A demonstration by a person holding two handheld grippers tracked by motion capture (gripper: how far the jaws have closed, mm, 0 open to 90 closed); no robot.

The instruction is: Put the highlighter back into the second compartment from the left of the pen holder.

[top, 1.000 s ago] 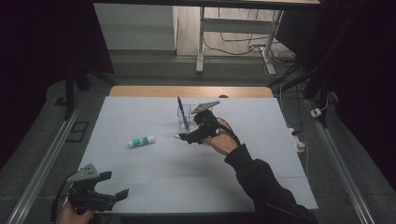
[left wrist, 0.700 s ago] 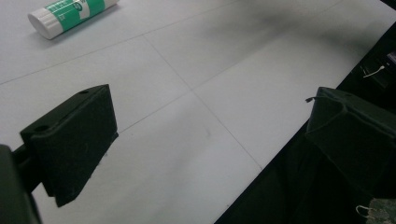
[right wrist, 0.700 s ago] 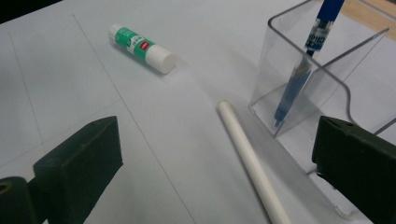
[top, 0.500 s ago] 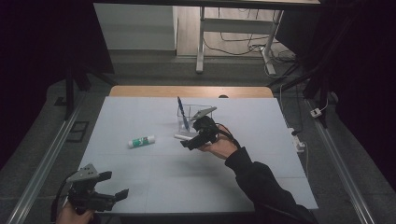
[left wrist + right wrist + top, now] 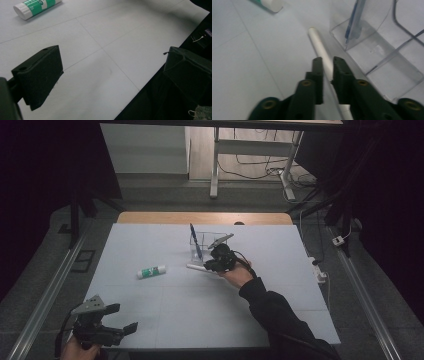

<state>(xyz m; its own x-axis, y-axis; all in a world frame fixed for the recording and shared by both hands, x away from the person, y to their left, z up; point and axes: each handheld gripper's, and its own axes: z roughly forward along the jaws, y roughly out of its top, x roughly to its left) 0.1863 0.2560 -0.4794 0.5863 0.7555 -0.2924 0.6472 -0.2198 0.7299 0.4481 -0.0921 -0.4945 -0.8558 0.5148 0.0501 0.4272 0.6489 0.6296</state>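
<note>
A white pen (image 5: 195, 267) (image 5: 319, 45) lies flat on the white table in front of a clear plastic holder (image 5: 205, 251) (image 5: 387, 62). A blue pen (image 5: 194, 241) (image 5: 354, 20) stands in that holder. My right gripper (image 5: 209, 266) (image 5: 327, 72) has come down on the white pen; its jaws have just been closing and now pinch the pen's shaft. A green-and-white glue stick (image 5: 151, 271) (image 5: 37, 7) (image 5: 272, 3) lies left of it. At the table's near left corner my left gripper (image 5: 120, 320) (image 5: 112, 67) stands open with nothing between its jaws.
The white table sheet (image 5: 165, 305) ends at a dark front edge just under the left gripper. Beyond its far edge is a wooden strip (image 5: 200, 217). Metal rails (image 5: 45, 295) run along both sides, and cables lie at the right.
The right hand has sunk towards the table in front of the holder, and its wide jaws have closed on the white pen. The left gripper has stayed put.
</note>
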